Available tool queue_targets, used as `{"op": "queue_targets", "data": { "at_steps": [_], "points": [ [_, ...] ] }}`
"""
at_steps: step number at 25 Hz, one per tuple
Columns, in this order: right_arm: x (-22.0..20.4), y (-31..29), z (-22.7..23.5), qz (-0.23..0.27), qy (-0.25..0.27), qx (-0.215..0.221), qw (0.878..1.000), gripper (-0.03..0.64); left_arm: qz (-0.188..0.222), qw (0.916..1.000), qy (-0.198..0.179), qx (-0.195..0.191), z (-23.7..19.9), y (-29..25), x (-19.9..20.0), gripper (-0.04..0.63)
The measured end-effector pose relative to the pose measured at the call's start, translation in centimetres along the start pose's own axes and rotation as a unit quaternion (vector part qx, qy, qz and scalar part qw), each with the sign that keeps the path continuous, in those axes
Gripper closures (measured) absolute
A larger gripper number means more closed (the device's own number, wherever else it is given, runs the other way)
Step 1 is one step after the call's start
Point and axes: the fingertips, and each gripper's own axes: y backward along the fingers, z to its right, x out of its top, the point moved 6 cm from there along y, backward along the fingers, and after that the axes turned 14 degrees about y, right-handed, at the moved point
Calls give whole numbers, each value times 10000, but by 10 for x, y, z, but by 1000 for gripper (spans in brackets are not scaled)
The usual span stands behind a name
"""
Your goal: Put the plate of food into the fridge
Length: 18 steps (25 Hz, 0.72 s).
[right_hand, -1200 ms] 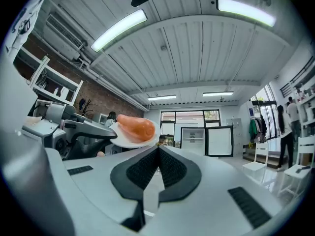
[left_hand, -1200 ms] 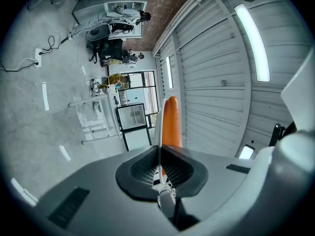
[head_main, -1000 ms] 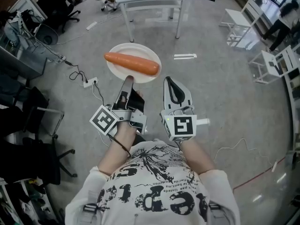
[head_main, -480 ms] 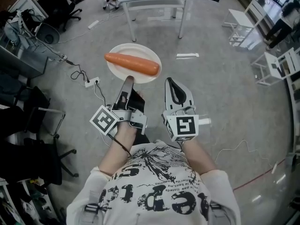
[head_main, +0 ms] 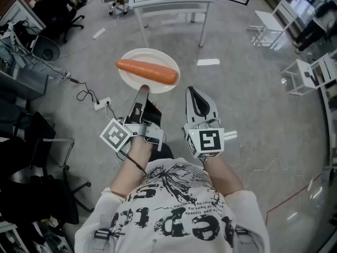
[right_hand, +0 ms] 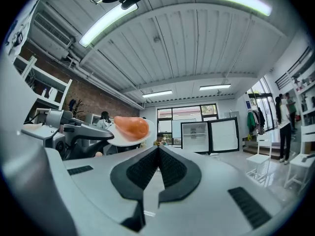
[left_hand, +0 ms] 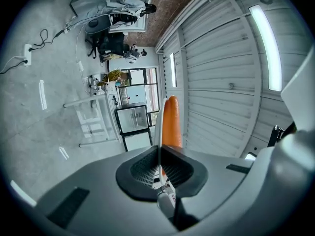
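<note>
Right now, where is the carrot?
In the head view the carrot lies across the white plate, a bit left of middle. The left hand-held gripper pinches that plate's near rim.

A polished grey concrete floor (head_main: 253, 104) spreads beneath a white metal-legged table (head_main: 168, 1) at the far side. Black office chairs (head_main: 31, 136) crowd the left, white-framed chairs (head_main: 305, 78) the right. Overhead, a white ribbed ceiling (right_hand: 197, 48) carries long fluorescent tube lights (right_hand: 241, 0) — a red-brown brick wall (right_hand: 98, 100) meets tall dark-framed windows (right_hand: 170, 114).
</note>
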Motion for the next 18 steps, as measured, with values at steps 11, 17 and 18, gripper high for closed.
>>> {"op": "queue_targets", "data": {
  "at_steps": [11, 17, 18],
  "points": [
    [18, -127, -4, -178, 152, -641, 9977, 617, -610, 9980, -11, -186, -1, -100, 108, 572],
    [18, -176, 0, -281, 144, -702, 9970, 616, -734, 9971, 165, -121, -7, -136, 141, 572],
    [18, -182, 3, -287, 149, -696, 9971, 615, -747, 9970, 165, -111, -9, -142, 143, 572]
  ]
}}
